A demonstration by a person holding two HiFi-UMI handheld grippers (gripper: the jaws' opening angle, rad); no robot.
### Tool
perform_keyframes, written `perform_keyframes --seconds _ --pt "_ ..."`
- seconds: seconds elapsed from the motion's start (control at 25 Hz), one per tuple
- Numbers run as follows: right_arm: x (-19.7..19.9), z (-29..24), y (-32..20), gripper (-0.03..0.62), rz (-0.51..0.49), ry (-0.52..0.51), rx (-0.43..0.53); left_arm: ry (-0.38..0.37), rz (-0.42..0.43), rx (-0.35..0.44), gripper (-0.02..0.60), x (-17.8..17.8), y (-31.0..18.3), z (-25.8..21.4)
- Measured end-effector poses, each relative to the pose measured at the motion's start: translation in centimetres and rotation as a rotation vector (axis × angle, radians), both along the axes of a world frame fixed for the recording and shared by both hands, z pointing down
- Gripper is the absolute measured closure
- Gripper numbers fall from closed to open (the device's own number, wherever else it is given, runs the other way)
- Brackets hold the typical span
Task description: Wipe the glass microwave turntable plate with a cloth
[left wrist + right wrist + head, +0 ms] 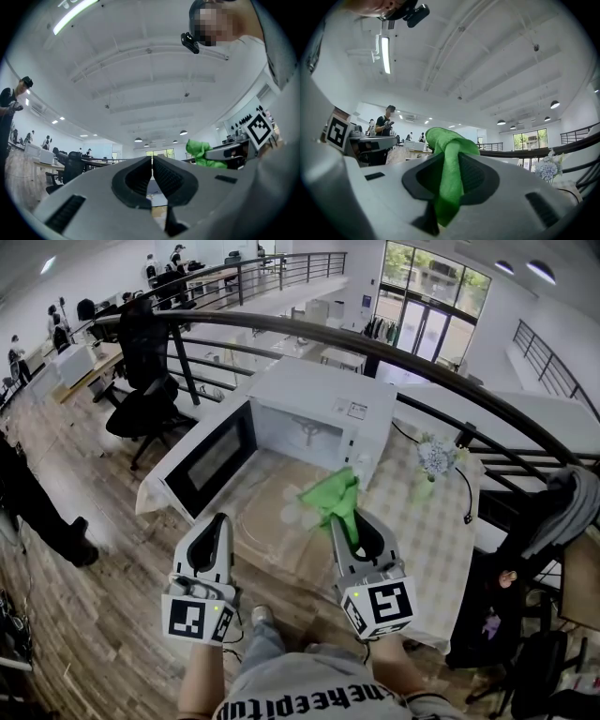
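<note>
Table point(427, 545) by a railing: microwave point(319, 404) door open, glass plate point(267, 521) lying flat in front of it.
Green cloth point(335, 495) sits over the plate's right part, contact unclear, pinched in the right gripper point(345, 519). Left gripper point(218, 524) jaws pressed together on nothing, near the plate's left edge. Flower vase point(433, 463) stands further right.

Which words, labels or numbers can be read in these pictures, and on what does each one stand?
"heepitup": on the person's shirt, head view; the letters before it are unclear.
Sticker on the microwave: too small to read.
Left gripper and right gripper: square marker patterns only, no words.
Nothing else is readable.
</note>
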State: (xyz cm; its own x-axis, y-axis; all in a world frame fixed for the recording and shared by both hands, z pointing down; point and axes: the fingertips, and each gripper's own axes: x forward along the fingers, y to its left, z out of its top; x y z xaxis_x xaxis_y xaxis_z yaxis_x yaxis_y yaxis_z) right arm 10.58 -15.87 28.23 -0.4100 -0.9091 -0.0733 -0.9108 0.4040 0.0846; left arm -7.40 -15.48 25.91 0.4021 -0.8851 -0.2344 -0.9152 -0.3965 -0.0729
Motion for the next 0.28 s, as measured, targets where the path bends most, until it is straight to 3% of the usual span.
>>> perform_keyframes --seconds 0.28 --pt "-0.25 -0.1 -0.44 0.516 0.003 -0.01 0.002 0.0 0.001 -0.008 0.571 -0.3 -0.51 0.19"
